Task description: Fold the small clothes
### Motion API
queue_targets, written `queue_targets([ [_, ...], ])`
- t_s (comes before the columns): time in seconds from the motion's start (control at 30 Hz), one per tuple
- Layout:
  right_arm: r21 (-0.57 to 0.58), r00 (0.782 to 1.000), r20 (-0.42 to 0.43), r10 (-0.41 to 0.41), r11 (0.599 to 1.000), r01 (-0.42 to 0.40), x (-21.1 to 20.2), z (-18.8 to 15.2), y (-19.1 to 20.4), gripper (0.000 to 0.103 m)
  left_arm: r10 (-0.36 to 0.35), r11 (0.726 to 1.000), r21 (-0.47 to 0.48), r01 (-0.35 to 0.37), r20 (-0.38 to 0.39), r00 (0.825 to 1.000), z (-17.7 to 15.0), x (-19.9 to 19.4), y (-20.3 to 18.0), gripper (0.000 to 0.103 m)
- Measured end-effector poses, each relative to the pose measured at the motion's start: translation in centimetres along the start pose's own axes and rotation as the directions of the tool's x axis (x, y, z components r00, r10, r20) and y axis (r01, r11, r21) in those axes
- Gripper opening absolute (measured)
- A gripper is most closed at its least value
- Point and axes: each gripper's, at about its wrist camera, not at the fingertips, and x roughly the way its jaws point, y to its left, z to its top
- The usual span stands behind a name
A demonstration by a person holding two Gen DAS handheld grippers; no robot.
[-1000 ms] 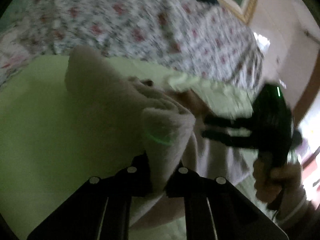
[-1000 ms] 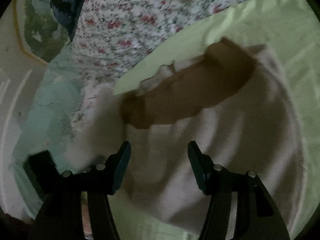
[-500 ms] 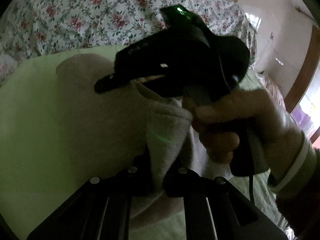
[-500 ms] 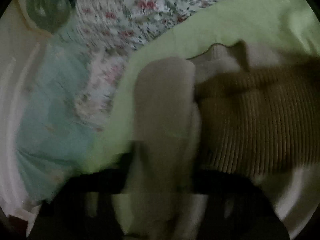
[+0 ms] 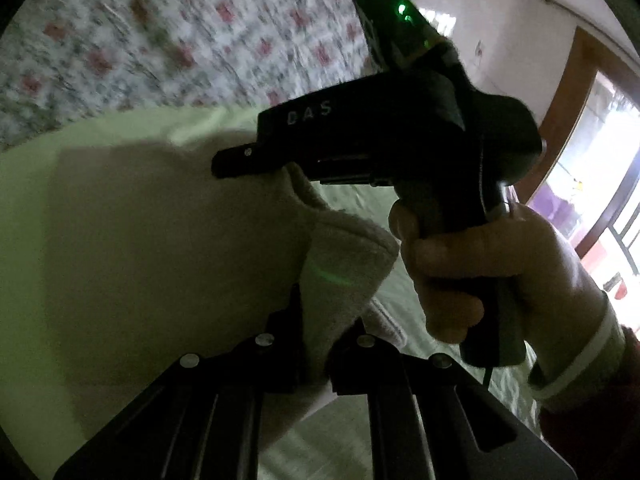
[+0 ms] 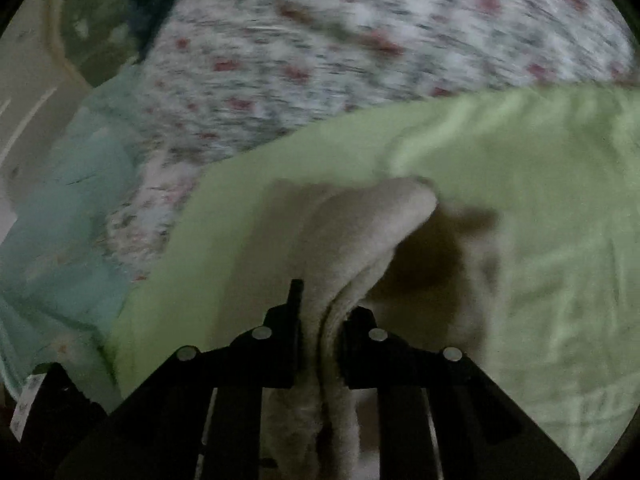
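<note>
Pale letters reading "DAS" stand on the side of the black right tool [image 5: 236,160]; nothing else is legible.

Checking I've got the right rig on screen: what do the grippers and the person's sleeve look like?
Both are black. The left gripper has flat fingers with round silver screw heads. The right gripper has a pistol-style handle, pale lettering, a green light on top and a black cable below. The sleeve shows a white cuff under dark red.

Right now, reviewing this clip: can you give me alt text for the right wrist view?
The right gripper is shut on a fold of a beige fleecy garment, its jaws having just closed on the cloth. The garment lies on a light green sheet, with a floral bedspread behind.
</note>
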Motion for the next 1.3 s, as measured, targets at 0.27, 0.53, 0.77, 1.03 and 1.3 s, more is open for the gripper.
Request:
queue_targets([
  [0.27,0.048,0.996,-0.014,-0.084,0.995,0.085,1.4,-1.8,-5.1,0.016,-0.041,0.998,-0.041,0.037,-0.105,0.994,-0.4,4.5,0.0,0.009],
  [0.53,0.05,0.99,0.007,-0.138,0.989,0.138,1.1,-2.9,-5.8,0.026,-0.111,0.992,-0.081,0.101,-0.138,0.984,-1.5,2.3,0.4,0.044],
  [0.77,0.035,0.978,0.061,-0.199,0.98,0.197,-2.1,-4.1,-4.6,0.066,-0.147,0.979,-0.146,0.141,-0.03,0.989,-2.6,-5.8,3.1,0.086],
  [1.03,0.104,0.992,0.028,-0.124,0.987,0.121,-2.6,-5.7,-5.5,0.066,-0.045,0.964,-0.264,0.042,-0.008,0.999,-2.3,-9.2,10.1,0.087],
  [1.3,0.169,0.999,0.016,-0.05,0.985,0.046,-1.7,-5.5,-6.6,0.07,-0.071,0.926,-0.374,0.052,-0.039,0.997,-2.0,-6.9,14.8,0.087],
])
